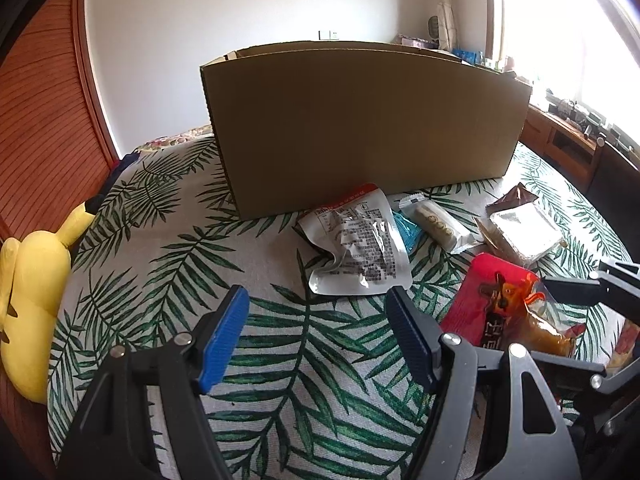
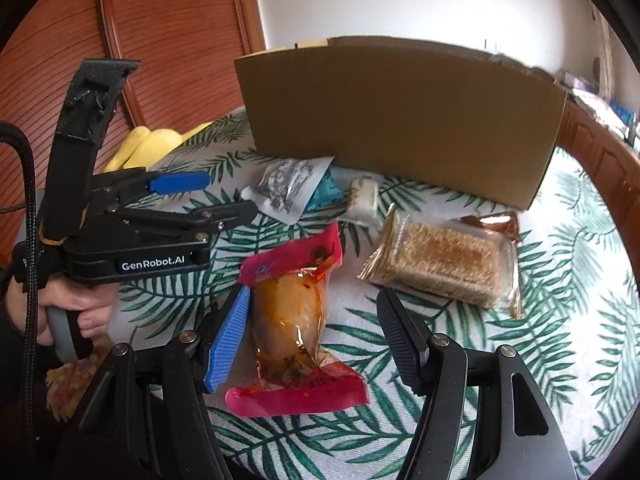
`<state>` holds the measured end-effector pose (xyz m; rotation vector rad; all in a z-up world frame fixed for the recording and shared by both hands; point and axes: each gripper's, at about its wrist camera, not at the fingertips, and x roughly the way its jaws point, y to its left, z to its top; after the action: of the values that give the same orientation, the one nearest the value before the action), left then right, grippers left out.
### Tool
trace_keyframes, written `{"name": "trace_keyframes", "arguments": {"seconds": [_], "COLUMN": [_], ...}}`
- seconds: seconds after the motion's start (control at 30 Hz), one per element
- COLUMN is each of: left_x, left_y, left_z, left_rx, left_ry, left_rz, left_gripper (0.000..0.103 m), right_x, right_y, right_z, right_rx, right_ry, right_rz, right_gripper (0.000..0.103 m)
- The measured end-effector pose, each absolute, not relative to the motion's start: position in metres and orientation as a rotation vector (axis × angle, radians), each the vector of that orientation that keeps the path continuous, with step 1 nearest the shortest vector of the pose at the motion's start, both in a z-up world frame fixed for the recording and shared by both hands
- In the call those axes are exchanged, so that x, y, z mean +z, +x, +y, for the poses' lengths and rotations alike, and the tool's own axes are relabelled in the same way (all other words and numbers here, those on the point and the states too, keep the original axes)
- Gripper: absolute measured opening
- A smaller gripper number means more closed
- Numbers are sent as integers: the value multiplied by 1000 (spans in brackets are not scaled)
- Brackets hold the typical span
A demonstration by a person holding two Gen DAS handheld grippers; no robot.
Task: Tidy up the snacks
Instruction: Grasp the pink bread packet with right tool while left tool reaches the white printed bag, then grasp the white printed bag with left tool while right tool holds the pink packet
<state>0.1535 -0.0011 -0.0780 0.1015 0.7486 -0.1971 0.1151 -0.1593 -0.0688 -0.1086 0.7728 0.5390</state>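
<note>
Your right gripper straddled the red-ended clear snack pouch, fingers apart, pouch against the left blue pad. Your left gripper gaped over bare leaf-print cloth.

Right gripper open astride red snack pack; cardboard box behind

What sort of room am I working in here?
Probably a bedroom at home: a leaf-print bedspread underfoot, a yellow plush toy at its edge, slatted wooden wardrobe doors behind.
</note>
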Motion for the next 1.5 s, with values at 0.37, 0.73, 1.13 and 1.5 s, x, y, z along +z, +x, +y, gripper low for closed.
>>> {"name": "trace_keyframes", "arguments": {"seconds": [0.37,0.73,1.13,1.5], "left_x": [-79,-69,-74,-82], "left_y": [156,177,213,222], "left_z": [-2,-13,-25,-27], "left_rx": [-202,-240,-242,-255], "left_ry": [100,79,42,37], "left_rz": [757,771,832,865], "left_gripper": [71,71,71,70], "right_x": [-76,-79,-83,-83], "right_y": [111,96,94,91], "right_z": [-161,-148,-150,-153], "right_rx": [566,586,582,583], "right_ry": [-82,-109,-84,-78], "right_rz": [786,747,737,728], "right_gripper": [70,43,39,39]}}
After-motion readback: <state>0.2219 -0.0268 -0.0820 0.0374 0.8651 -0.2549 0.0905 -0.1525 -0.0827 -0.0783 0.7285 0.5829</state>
